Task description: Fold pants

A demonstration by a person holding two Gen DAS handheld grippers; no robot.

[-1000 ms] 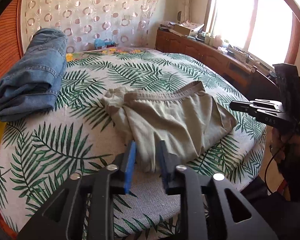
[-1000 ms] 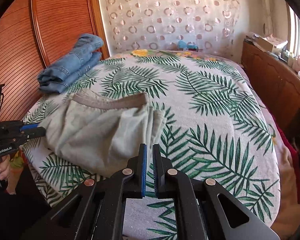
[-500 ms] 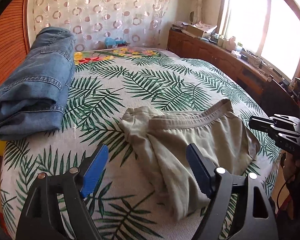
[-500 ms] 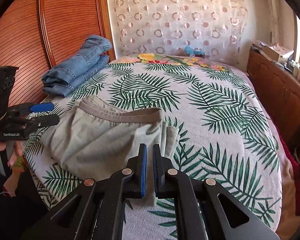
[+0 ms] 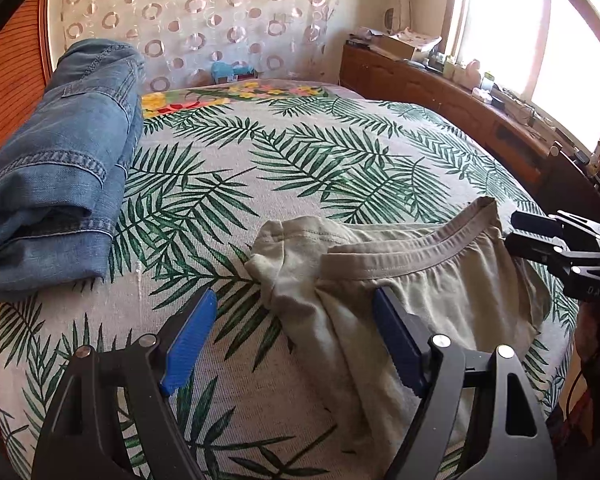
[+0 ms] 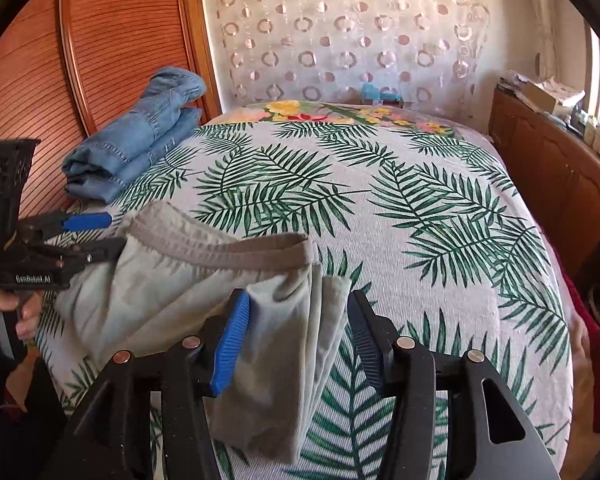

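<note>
Beige pants (image 5: 432, 300) lie partly folded near the front edge of the bed, waistband (image 5: 412, 256) facing the far side. They also show in the right wrist view (image 6: 180, 304). My left gripper (image 5: 296, 320) is open wide, its jaws spanning the bunched left corner of the pants. My right gripper (image 6: 300, 320) is open, its jaws on either side of the pants' right edge. Each gripper shows in the other's view: the right gripper (image 5: 540, 236) at the waistband's right end, the left gripper (image 6: 96, 236) at its left end.
Folded blue jeans (image 5: 56, 168) lie at the bed's left side by the wooden wardrobe (image 6: 80, 40). The palm-leaf bedspread (image 5: 300, 152) covers the bed. A wooden cabinet (image 5: 460, 108) with clutter runs under the window on the right.
Both grippers opened: the left between one second and half a second ago, the right in the last half second. Both moved forward to the pants' waistband corners.
</note>
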